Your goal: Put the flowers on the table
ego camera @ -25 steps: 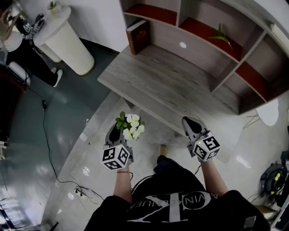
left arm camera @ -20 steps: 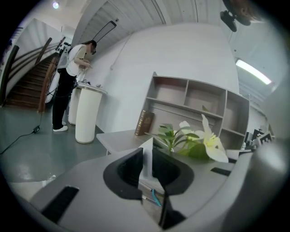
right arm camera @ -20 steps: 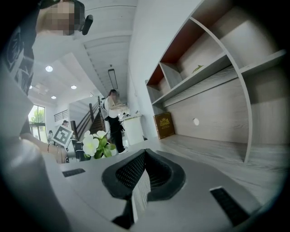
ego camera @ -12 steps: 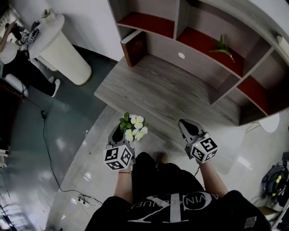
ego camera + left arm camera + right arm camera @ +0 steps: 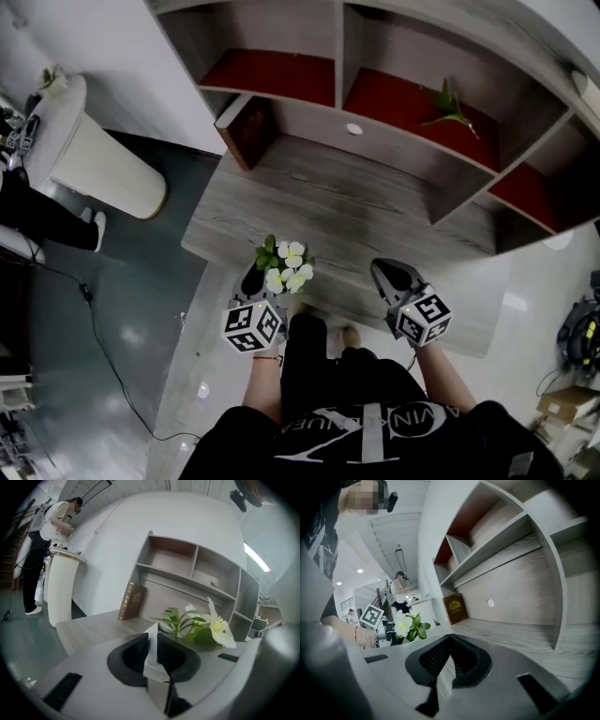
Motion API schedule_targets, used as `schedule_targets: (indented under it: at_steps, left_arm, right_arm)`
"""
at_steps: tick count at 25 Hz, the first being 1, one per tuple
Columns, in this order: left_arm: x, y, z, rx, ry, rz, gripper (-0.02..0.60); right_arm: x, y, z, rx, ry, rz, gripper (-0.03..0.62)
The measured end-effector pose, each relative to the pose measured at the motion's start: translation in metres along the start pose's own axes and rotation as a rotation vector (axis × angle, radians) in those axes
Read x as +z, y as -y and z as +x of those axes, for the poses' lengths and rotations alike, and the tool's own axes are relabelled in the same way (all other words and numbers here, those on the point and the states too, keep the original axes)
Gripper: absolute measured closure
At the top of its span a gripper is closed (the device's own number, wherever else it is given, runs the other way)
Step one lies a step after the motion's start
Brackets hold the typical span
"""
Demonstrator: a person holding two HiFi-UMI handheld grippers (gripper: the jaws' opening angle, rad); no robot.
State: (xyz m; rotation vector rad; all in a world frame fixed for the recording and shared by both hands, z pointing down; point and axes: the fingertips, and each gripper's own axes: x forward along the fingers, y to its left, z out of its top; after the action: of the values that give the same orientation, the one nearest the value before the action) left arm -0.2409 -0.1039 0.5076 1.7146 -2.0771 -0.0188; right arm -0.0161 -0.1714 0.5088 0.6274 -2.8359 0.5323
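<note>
Currently my left gripper [image 5: 255, 277] is clamped shut on the flowers [image 5: 287, 266]. In the left gripper view its jaws pinch a thin white edge at the base of the bunch. The white blooms and green leaves stand just to the right of the jaws. In the head view the flowers hang at the near edge of the grey wood tabletop [image 5: 356, 211], held in the air rather than set down. I cannot tell whether they sit fully over the surface or only at its lip.

My right gripper [image 5: 392, 274] is level with the left one and well apart from it, also at the near edge of the tabletop. In the right gripper view its jaws are closed together at the tips with nothing between them. Only wood grain shows through the slit behind them.

A brown book [image 5: 248, 131] stands upright at the far left corner of the tabletop, against the shelf unit [image 5: 342, 56]. The shelf unit has red-backed compartments, and a small green plant [image 5: 448, 101] lies in the middle one. Off to the left, on the dark floor, stands a white round pedestal [image 5: 98, 164]. In the left gripper view a person [image 5: 44, 531] is bent over its top.
</note>
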Motion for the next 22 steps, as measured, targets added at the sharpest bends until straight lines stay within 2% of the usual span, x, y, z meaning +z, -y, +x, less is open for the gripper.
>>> schedule_targets:
  at_steps: [4,12,22]
  left_arm:
    - [0.007,-0.004,0.026,-0.054,-0.034,0.010,0.525]
    - [0.004,-0.012,0.069,-0.145,-0.109,0.043,0.525]
    - [-0.002,-0.018,0.115,-0.257,-0.180,0.058,0.525]
  right_arm:
    - [0.001,0.009,0.009,-0.064,-0.002,0.032,0.583]
    - [-0.007,0.015,0.038,-0.137,-0.003,0.074,0.583]
    - [-0.010,0.018,0.076,-0.188,0.033,0.139,0.582]
